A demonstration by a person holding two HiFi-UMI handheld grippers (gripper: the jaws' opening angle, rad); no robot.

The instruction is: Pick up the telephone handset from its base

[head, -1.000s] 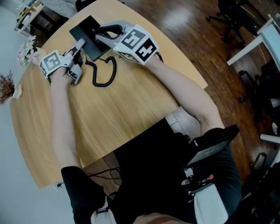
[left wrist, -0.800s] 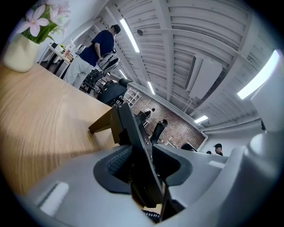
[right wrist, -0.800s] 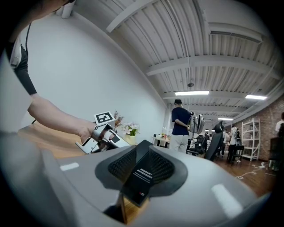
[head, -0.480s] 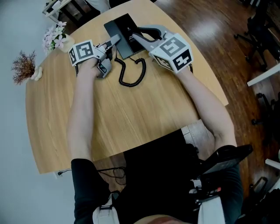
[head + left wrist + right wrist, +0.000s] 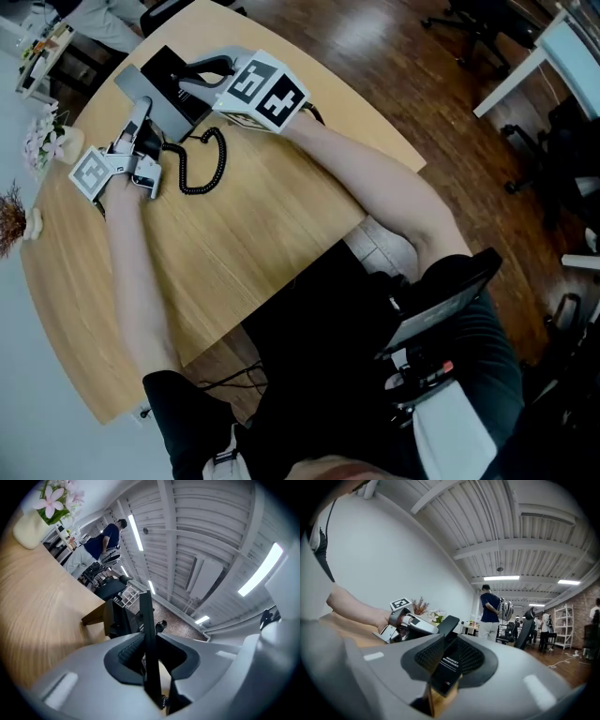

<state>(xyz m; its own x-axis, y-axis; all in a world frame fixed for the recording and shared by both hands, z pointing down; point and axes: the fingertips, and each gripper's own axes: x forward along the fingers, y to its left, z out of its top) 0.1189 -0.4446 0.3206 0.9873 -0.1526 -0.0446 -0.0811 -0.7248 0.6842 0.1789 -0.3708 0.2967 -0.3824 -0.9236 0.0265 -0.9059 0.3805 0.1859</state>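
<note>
Two grippers meet at the phone: the left gripper (image 5: 142,114) is closing its jaws on the black handset (image 5: 147,620) (seen edge-on) beside the base (image 5: 155,67), which the right gripper (image 5: 190,77) clamps by its edge.

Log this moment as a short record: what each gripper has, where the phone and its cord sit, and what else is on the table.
Surface: round wooden table
Right gripper: jaws on the black telephone base, near the table's far edge
Left gripper: jaws closing around a thin black piece that stands edge-on between them, apparently the handset
Coiled cord: lying slack on the table between the two grippers
Also present: pink flowers and a dried sprig at the table's left rim
</note>
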